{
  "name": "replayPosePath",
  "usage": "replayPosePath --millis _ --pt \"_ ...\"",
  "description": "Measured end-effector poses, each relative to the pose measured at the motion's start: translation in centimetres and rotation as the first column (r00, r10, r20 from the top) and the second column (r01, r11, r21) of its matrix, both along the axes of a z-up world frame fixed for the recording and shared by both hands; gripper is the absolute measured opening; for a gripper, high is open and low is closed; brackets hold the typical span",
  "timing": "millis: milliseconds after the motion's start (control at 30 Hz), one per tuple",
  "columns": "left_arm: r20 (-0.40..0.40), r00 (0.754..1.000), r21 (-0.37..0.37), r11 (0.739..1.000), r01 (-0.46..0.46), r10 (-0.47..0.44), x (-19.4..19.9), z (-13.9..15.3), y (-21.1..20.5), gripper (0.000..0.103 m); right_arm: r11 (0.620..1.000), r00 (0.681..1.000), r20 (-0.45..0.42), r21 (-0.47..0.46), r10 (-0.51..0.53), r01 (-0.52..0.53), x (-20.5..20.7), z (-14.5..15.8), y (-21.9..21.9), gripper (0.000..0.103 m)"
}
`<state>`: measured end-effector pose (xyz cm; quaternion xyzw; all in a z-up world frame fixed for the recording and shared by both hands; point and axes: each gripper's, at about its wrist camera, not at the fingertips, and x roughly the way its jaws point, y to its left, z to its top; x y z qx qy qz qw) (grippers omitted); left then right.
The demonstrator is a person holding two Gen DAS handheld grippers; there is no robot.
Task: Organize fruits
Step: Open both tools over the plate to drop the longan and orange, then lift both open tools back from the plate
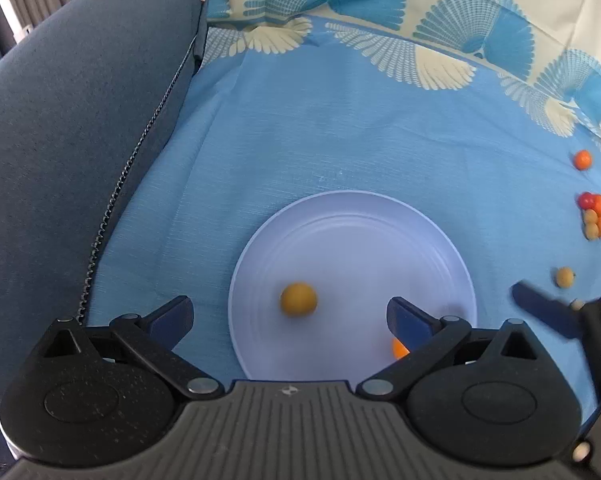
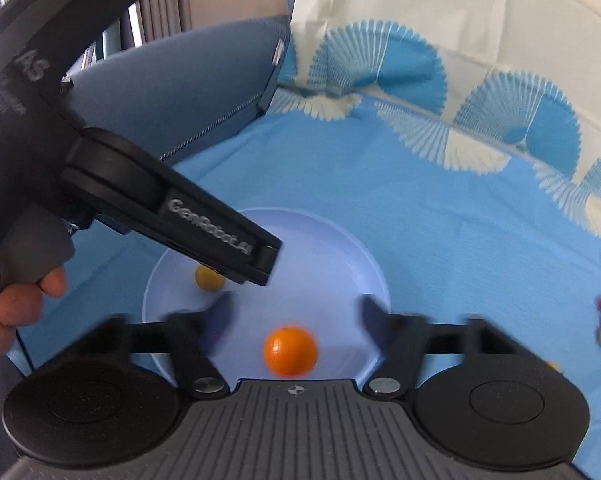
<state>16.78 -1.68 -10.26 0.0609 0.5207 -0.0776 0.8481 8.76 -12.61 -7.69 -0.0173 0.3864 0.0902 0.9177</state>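
two wrist views look down on a blue cloth (image 1: 340, 140) with a pale plate (image 1: 340, 216) near the middle. in the left wrist view, a dark blue cushion (image 1: 80, 140) fills the left side of the frame. next, at the bottom, the left gripper (image 1: 288, 316) has its jaws spread wide with nothing between its pads. a yellow fruit (image 1: 298, 299) lies on the plate in the gap between them, untouched. an orange fruit (image 1: 398, 348) peeks out at the plate's lower right, partly hidden behind the gripper's right finger. at the far right edge, a cluster of small fruits (image 1: 594, 214) in red, orange and tan sits on the cloth, with a single orange fruit above it and a tan one below.

in the right wrist view, a hand (image 2: 16, 312) at the left edge holds the left gripper's handle over the plate. lower centre, the right gripper (image 2: 296, 312) is blurred, its jaws apart and empty, with the orange fruit lying loose on the plate between them.

both fruits appear just released onto the plate, so the placing step looks finished. the next move likely calls for swinging to the right of the frame toward the remaining fruits, with jaws kept wide to straddle one small round piece without nudging its neighbours.
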Motion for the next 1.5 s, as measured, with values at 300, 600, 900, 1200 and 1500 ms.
replayPosePath --millis 300,600,900,1200,1500 --pt "-0.009 0.996 0.048 0.995 -0.088 0.088 -6.6 2.0 3.0 0.103 0.997 0.998 -0.011 0.030 -0.069 0.069 -5.7 3.2 -0.7 0.098" --pt "0.064 0.994 0.028 0.996 -0.090 0.089 -13.8 5.8 3.8 0.103 0.986 0.980 0.117 0.058 -0.163 0.157 -13.5 7.4 -0.5 0.102" --pt "0.140 0.988 0.043 0.996 -0.073 0.066 -18.4 8.1 2.8 0.103 0.987 0.963 0.216 0.048 -0.160 0.154 -18.5 10.2 -0.3 0.102" --pt "0.182 0.981 0.037 0.996 -0.081 0.073 -20.1 9.6 3.2 0.103 0.988 0.950 0.268 0.041 -0.157 0.151 -20.7 11.7 0.1 0.102" --pt "0.198 0.978 0.043 0.997 -0.072 0.062 -20.7 9.9 3.0 0.103 0.987 0.948 0.275 0.040 -0.160 0.155 -21.1 11.9 0.5 0.102"
